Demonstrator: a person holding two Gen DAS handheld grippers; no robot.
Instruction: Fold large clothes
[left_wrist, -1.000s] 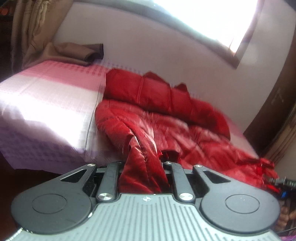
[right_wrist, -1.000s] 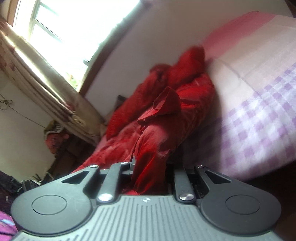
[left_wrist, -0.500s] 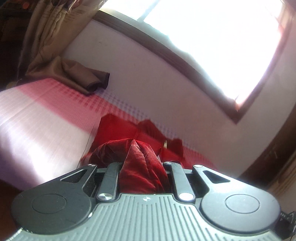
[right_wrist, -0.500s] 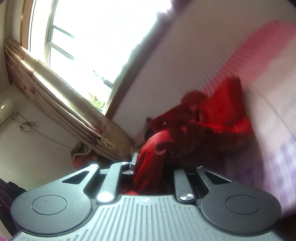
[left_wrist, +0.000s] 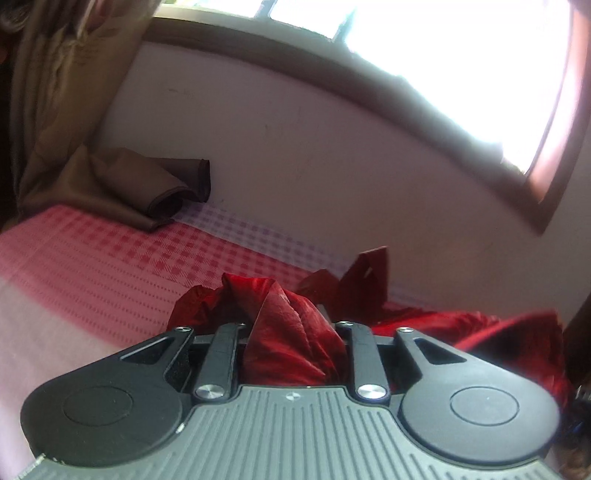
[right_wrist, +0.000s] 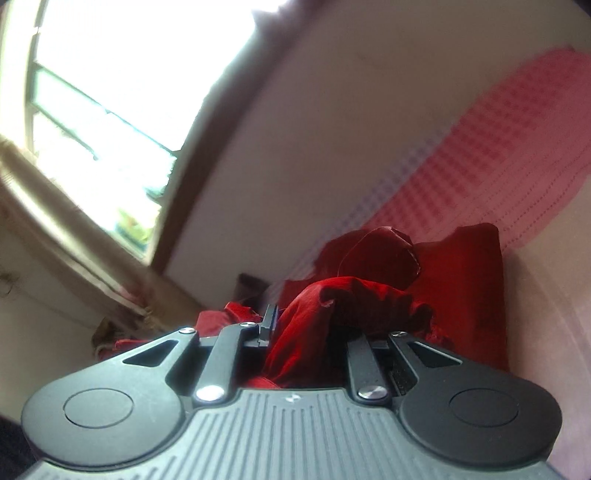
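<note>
Left gripper (left_wrist: 291, 343) and right gripper (right_wrist: 306, 343) each clamp a bunched fold of the red jacket (left_wrist: 288, 332), the remainder lying on the checked bedsheet (left_wrist: 110, 266) near the far wall.

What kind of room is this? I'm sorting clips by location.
Most likely a bedroom: a bed under a pink and lilac checked sheet, a large bright window with a brown curtain, and a red padded jacket gripped by both grippers.

You have no readable text, label, brand or number in either wrist view (0 legible marks).
</note>
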